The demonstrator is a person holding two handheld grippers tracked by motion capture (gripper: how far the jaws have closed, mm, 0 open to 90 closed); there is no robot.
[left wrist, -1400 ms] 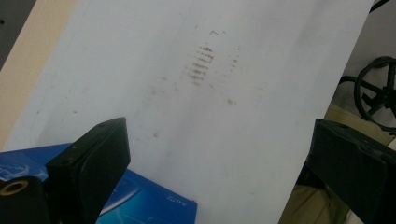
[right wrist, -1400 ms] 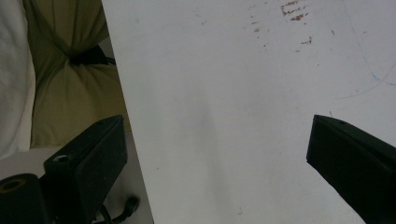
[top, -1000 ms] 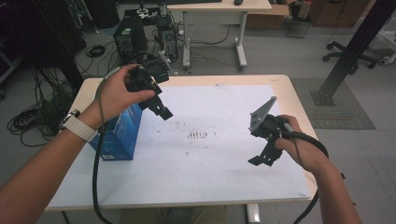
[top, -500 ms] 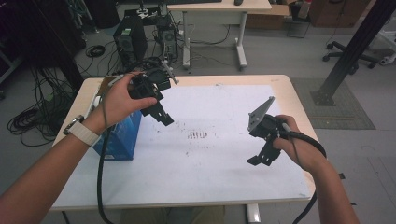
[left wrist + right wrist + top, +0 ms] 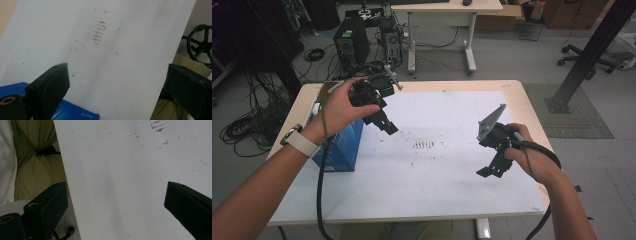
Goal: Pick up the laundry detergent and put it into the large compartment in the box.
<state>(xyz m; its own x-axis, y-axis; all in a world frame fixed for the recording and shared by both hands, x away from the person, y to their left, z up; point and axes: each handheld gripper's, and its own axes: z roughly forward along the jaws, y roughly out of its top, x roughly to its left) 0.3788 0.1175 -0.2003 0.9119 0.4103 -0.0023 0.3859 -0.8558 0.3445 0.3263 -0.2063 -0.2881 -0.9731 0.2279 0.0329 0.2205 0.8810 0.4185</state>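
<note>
Presently hovering | left gripper (image 5: 384, 123) jaws spread, beside blue box (image 5: 339, 147), likely lined up for grabbing | right gripper (image 5: 492, 169) spread, empty, parked clear above white sheet (image 5: 447, 175)

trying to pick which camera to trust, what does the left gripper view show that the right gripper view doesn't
Left gripper view: a blue cardboard box below the left tool, whose jaws stand wide apart, and a black chair wheel base at right.
Right gripper view: olive-green trousers beside the table edge, framed by the open right tool.
Both: the white tabletop sheet with its dark smudge marks.
</note>
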